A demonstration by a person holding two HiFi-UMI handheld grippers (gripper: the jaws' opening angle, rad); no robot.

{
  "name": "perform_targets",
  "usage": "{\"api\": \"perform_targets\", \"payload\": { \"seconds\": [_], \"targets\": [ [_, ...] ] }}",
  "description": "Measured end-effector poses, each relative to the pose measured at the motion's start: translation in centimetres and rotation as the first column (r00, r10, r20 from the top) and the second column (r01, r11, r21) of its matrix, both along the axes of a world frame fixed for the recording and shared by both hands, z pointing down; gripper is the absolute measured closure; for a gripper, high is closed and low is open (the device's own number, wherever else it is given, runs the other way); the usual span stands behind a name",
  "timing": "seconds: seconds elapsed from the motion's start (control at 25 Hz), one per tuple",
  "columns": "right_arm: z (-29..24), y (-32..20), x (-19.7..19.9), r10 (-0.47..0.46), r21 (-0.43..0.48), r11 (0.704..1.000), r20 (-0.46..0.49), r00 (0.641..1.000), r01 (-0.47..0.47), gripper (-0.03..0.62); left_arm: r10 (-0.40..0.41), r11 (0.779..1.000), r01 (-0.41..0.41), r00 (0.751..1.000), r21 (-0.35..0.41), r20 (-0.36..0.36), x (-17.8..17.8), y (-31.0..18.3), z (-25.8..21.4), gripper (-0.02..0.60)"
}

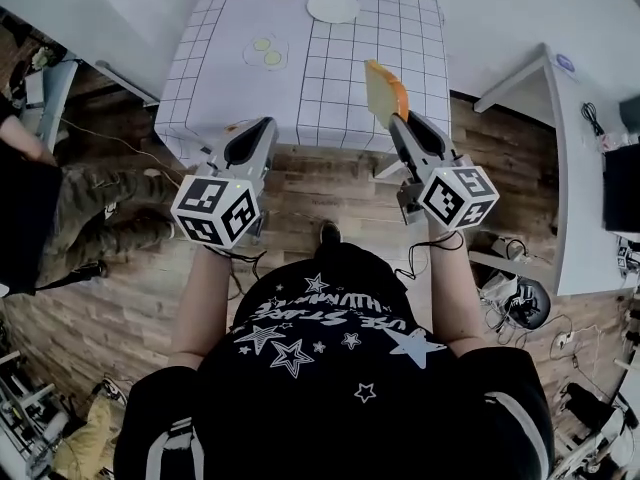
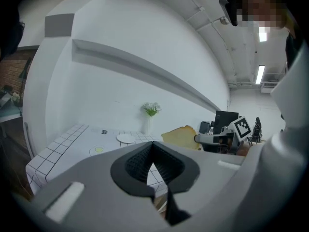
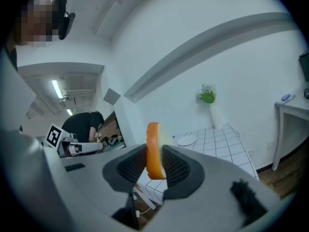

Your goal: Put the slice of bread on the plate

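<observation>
A slice of bread (image 1: 384, 90) with an orange-brown crust stands on edge between the jaws of my right gripper (image 1: 400, 120), which is shut on it. In the right gripper view the bread (image 3: 153, 151) sticks up between the dark pads. The bread hangs over the near edge of the white gridded table (image 1: 330, 88). An empty white plate (image 1: 332, 7) lies at the table's far side, well beyond the bread, and shows small in the right gripper view as the plate (image 3: 186, 140). My left gripper (image 1: 264, 128) is held level at the table's near edge, shut with nothing in it.
A small plate with green slices (image 1: 266, 51) lies left of the middle of the table. A vase of flowers (image 2: 151, 111) stands at the back edge. A white desk (image 1: 575, 168) is on the right. A seated person (image 1: 60, 208) is on the left.
</observation>
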State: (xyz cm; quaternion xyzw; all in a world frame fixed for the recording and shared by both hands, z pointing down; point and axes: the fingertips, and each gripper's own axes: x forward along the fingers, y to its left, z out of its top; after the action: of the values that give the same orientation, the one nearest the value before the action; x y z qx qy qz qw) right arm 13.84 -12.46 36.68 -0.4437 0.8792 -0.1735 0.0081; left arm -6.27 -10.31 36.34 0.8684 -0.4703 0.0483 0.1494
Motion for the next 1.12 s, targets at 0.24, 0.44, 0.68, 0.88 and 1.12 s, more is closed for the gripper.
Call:
{"api": "perform_targets", "payload": {
  "seconds": [0.24, 0.44, 0.68, 0.88, 1.12],
  "targets": [
    [0.9, -4.5, -0.9, -0.069, -0.004, 0.998, -0.020, 0.997, 0.069, 0.490, -0.071, 0.997, 0.071, 0.997, -0.005, 0.013, -0.5, -3.1, 0.7, 0.572],
    [1.3, -6.5, -1.7, -0.111, -0.021, 0.994, 0.001, 0.994, 0.111, 0.490, -0.110, 0.994, 0.110, 0.994, -0.009, 0.011, -0.5, -4.6, 0.7, 0.572],
    [1.8, -7.3, -1.9, -0.131, -0.037, 0.991, -0.010, 0.991, 0.130, 0.490, -0.120, 0.993, 0.120, 0.993, -0.020, 0.009, -0.3, -5.4, 0.8, 0.572],
    [2.8, -8.2, -1.5, -0.115, -0.054, 0.992, -0.030, 0.993, 0.114, 0.490, -0.101, 0.994, 0.101, 0.995, -0.027, 0.014, 0.0, -7.0, 1.2, 0.572],
    [2.7, -10.3, -1.2, -0.083, -0.045, 0.996, -0.062, 0.995, 0.081, 0.490, -0.064, 0.998, 0.064, 0.998, -0.029, 0.004, 0.4, -10.0, 1.7, 0.572]
  ]
}}
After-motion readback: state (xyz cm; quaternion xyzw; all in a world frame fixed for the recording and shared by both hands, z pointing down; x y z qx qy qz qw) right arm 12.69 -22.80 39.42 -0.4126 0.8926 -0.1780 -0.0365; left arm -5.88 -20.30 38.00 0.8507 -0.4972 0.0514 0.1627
